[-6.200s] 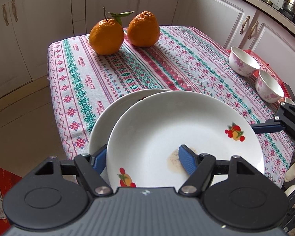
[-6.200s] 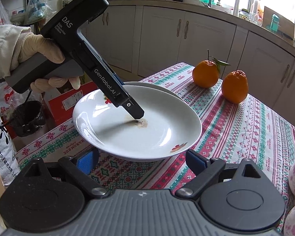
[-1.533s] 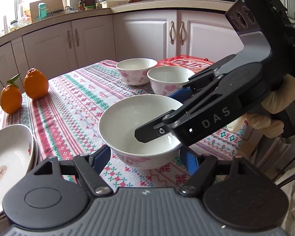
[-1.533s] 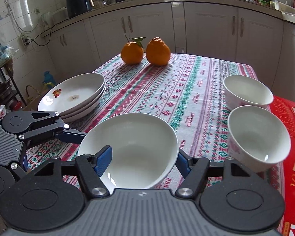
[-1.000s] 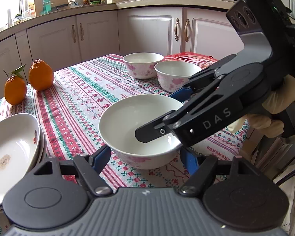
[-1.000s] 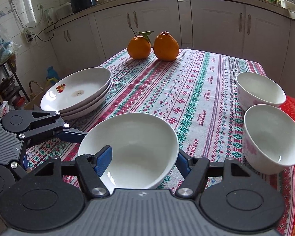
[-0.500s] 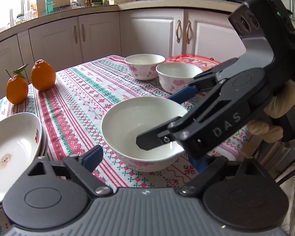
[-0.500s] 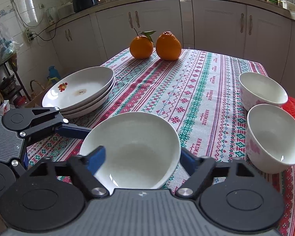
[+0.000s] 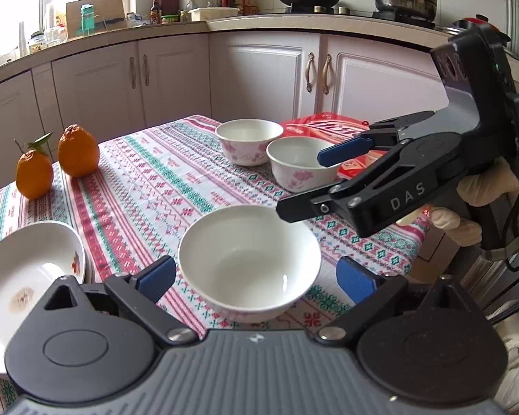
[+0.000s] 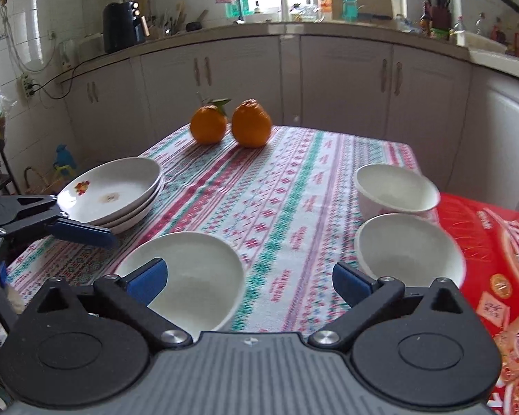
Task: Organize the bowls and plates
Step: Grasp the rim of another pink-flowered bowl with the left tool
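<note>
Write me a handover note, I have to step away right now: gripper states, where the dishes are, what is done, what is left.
Left hand-held gripper: open, jaws just opened, white ceramic bowl sits loose between them on the patterned tablecloth.
Right hand-held gripper: open, just released, empty.
Done: white fruit-print plates stacked at the table's left edge.
Left: two pink-flowered white bowls stand apart by the red snack box; bowls not yet stacked.

two oranges (image 10: 230, 126) on the patterned tablecloth (image 10: 276, 186); red box (image 10: 494, 259) beside.
</note>
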Tool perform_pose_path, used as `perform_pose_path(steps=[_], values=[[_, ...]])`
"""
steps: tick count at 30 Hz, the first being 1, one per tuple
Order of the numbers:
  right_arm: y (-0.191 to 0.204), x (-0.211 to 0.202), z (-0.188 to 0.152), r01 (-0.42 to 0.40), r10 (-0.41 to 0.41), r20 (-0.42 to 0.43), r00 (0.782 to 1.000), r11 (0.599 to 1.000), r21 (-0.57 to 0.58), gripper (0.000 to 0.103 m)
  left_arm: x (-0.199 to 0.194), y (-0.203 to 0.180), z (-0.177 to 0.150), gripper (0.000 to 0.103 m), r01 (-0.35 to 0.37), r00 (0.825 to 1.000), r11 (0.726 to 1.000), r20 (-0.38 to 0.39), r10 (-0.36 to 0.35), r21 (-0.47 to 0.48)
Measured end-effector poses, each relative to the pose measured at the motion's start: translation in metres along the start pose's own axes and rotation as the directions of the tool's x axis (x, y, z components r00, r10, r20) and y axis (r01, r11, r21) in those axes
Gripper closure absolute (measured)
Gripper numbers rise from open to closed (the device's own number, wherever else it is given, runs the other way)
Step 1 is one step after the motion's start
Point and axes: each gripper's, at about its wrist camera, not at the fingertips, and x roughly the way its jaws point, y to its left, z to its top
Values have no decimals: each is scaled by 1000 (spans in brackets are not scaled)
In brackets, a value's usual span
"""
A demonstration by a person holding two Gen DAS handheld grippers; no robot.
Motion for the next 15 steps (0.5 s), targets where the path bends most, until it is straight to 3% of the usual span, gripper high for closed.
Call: perform_pose_path(steps=[9,15], values=[[-34,-24,-14,160,-161,45,986,987,13,0,7,-9,37,4,21,1000,998,15,-22,54],[-54,-18,-26,218,-219,18,976,975,30,0,35,-17,59,4,37,999,993,-9,-36,112]])
